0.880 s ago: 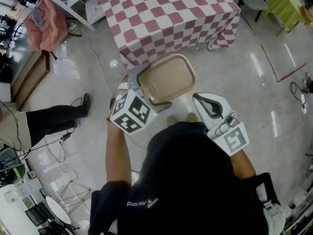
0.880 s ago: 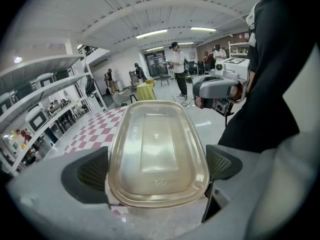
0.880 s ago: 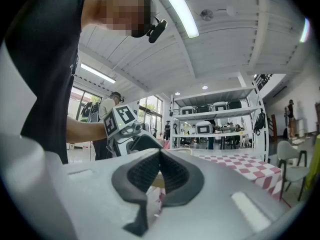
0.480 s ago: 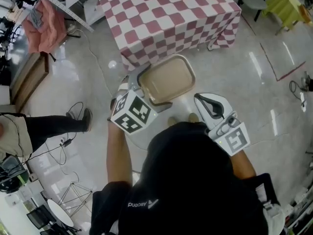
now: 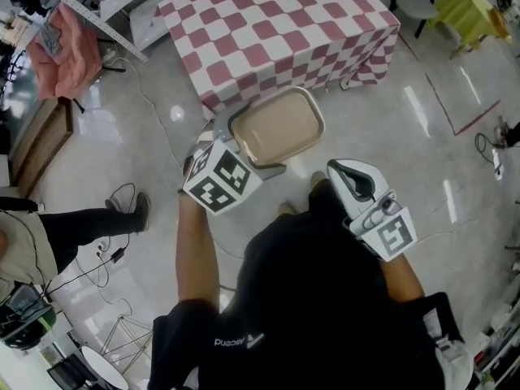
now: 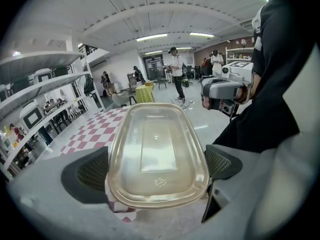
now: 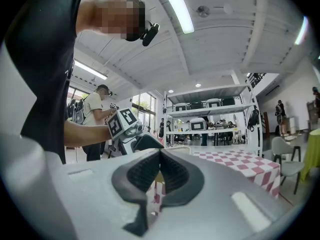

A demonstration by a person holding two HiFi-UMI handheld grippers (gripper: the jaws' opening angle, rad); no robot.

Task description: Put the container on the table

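**The container [image 5: 278,127] is up in the air, close to the surface [image 5: 276,23]**

I hold the container with my left gripper [image 5: 248,146]. Its two fingers [image 6: 92,171] are spread wide. One sits on each long side of the container [image 6: 157,149], and they squeeze it there. The container is a shallow, see-through, brownish box with round corners, and I hold it about flat.

The surface has a red and white checked cloth on it that hangs down its sides. The container is on the near side of the surface, up over the shiny floor [image 5: 406,136]. It does not rest on the cloth. From above, its far end looks right at the near edge of the surface. I cannot tell if it is just over that edge or just short of it.

My right gripper [image 5: 351,177] is farther back from the surface than the container and off to the right of it. Its fingers [image 7: 145,171] are pressed together, with nothing between them. In the right gripper view the checked surface [image 7: 245,161] shows past those fingers.

A person [image 5: 81,210] stands on the floor, well away from the left side of the surface.
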